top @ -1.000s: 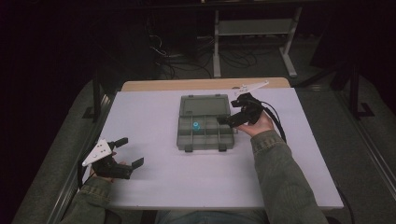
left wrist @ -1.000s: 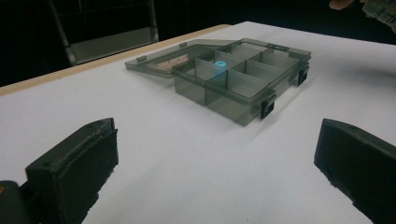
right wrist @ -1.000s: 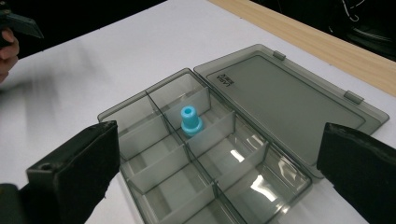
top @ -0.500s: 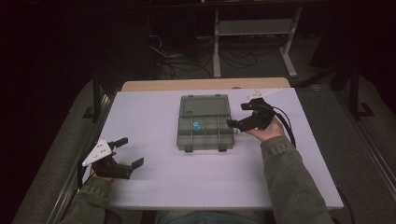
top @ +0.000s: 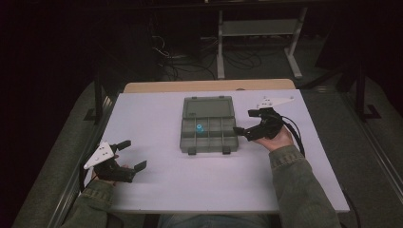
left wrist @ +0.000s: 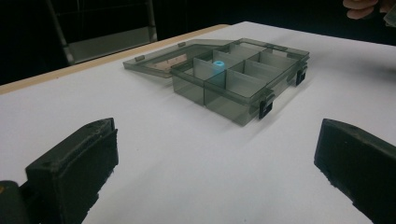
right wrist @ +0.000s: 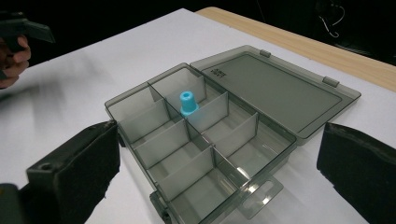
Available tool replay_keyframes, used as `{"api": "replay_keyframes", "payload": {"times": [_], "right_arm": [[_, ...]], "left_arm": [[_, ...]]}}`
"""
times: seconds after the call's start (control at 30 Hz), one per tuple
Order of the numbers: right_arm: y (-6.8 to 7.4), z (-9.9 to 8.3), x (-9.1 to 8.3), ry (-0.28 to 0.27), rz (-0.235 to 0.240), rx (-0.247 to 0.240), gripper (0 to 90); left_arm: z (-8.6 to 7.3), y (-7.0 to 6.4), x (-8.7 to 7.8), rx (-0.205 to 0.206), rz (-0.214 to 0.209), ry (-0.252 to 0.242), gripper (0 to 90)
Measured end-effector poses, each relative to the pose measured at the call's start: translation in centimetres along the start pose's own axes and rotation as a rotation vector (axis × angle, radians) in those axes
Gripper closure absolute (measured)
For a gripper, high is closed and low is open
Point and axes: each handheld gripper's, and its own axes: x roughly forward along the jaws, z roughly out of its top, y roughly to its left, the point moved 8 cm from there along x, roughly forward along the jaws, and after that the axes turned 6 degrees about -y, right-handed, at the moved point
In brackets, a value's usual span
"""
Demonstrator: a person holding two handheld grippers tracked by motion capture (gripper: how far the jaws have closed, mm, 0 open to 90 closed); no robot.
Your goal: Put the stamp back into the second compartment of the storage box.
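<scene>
Two grippers stood with jaws spread and empty over the white table. My right gripper hung just beside the right edge of the grey compartment box, while my left gripper rested well apart from it at the near-left corner. The box lay open, its lid folded flat toward the far edge of the table. One small blue cap stood upright in a compartment of the row next to the hinge, the other visible compartments being bare. I judged the step in hand to be the interval after placing the cap; the next move would call either for swinging the lid over from its far edge or for fetching another piece. Nothing else to sort lay on the table. In the right gripper view the nearest compartments were cut off by the frame and partly masked by my jaws. The two front latches were dark and small; whether they were sound I could not tell.
</scene>
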Motion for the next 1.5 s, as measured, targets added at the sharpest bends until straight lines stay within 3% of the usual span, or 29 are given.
{"api": "replay_keyframes", "payload": {"times": [0.73, 1.03, 1.33, 1.4, 1.5], "right_arm": [[0.5, -2.7, -3.1, -0.05, -0.036, 0.016, 0.0], [0.5, -3.7, -4.4, -0.09, -0.049, 0.044, 0.0], [0.6, -5.1, -5.5, -0.085, -0.068, 0.036, 0.0], [0.6, -5.3, -5.8, -0.091, -0.07, 0.031, 0.0], [0.7, -5.7, -6.5, -0.112, -0.082, 0.029, 0.0]], "left_arm": [[-0.1, 0.0, 0.0, 0.0, -0.003, 0.011, 0.0], [-0.1, 0.0, 0.0, -0.008, 0.0, 0.005, 0.0], [-0.1, -0.1, 0.0, -0.01, -0.001, 0.004, 0.0], [-0.2, 0.1, -0.1, 0.008, -0.002, 0.02, 0.0], [-0.1, 0.0, 0.0, 0.0, -0.004, 0.011, 0.0]]}}
